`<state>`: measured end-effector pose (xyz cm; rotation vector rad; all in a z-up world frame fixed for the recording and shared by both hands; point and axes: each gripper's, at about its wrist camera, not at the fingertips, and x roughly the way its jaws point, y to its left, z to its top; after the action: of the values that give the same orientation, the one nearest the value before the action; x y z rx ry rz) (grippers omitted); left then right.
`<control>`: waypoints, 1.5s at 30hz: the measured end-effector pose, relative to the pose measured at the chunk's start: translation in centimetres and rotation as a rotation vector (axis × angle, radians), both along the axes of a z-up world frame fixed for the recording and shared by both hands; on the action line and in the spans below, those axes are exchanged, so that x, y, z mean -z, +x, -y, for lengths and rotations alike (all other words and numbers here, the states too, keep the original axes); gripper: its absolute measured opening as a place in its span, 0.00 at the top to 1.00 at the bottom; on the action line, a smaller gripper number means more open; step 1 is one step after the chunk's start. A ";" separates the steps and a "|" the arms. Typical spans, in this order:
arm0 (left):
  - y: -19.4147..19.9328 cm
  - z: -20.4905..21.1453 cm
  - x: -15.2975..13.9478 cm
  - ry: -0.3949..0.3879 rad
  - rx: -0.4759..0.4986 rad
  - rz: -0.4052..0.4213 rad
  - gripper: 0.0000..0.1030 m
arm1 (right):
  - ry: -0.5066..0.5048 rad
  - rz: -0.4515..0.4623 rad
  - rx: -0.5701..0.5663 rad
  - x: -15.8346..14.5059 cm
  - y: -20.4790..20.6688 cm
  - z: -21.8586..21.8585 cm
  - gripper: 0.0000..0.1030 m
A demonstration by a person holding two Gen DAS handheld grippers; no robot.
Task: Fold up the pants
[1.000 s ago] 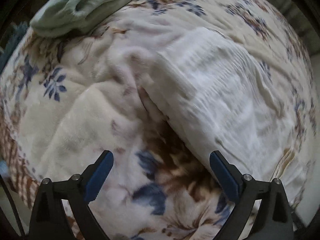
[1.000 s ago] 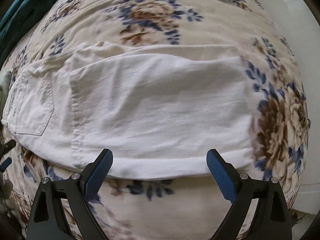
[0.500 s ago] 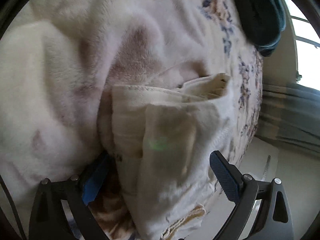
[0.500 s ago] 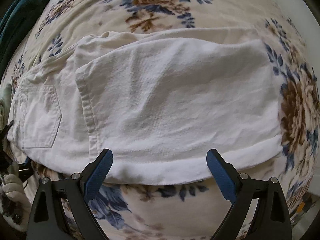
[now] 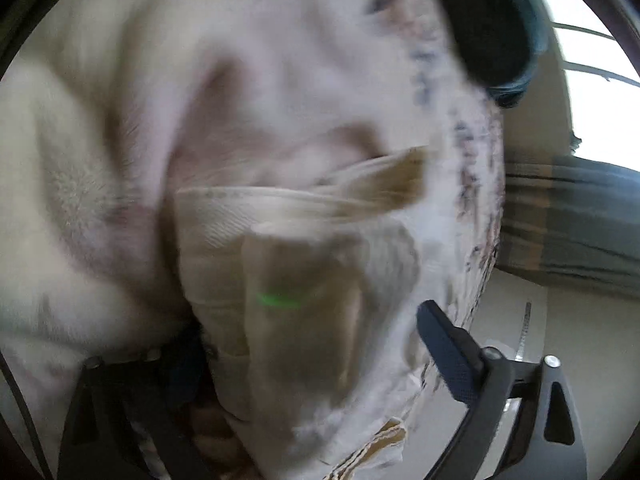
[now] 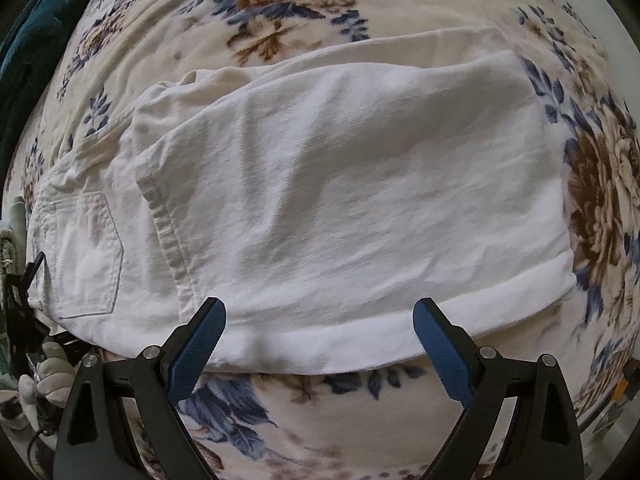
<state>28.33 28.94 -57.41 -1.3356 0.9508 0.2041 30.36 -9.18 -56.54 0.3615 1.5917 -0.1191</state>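
Closer now, the left hand-held gripper [image 5: 316,360] straddles the white pants' [image 6: 320,200] waistband, jaws open; the right hand-held gripper [image 6: 320,328] hovers open just before the folded edge. Next: pinch, fold over.

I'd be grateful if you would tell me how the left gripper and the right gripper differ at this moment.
The right gripper stands open above the near folded edge of the pants, touching nothing; the left gripper has the waist end of the pants between its fingers, one finger buried under cloth. The right wrist view is sharp; the left wrist view is blurred. Both have blue-padded fingers and point at the same white pants on the floral blanket.
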 end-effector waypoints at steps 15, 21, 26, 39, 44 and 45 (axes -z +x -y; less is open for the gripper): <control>1.8 2.3 -0.5 0.091 0.068 0.015 0.73 | 0.030 -0.011 0.034 -0.2 0.2 2.3 0.06; 2.1 6.8 -6.9 0.310 0.205 0.082 0.76 | -0.023 0.008 -0.006 -0.1 1.2 3.4 0.06; 2.5 14.0 -12.4 0.444 0.335 0.155 0.78 | -0.096 0.027 -0.082 0.4 2.6 4.9 0.06; 2.2 41.6 -10.7 0.605 0.740 0.167 0.79 | -0.071 0.048 0.058 -0.5 -0.6 22.5 0.06; 1.3 49.3 -4.6 0.766 0.910 0.041 0.79 | -0.077 0.016 0.152 1.0 -3.6 30.5 0.06; 1.1 50.3 -4.1 0.840 0.941 0.011 0.75 | -0.066 0.007 0.176 1.3 -4.2 32.0 0.06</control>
<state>29.45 -21.39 -53.31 -0.0598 1.1998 -0.1307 26.14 -41.21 -57.84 0.4503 1.5432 -0.3042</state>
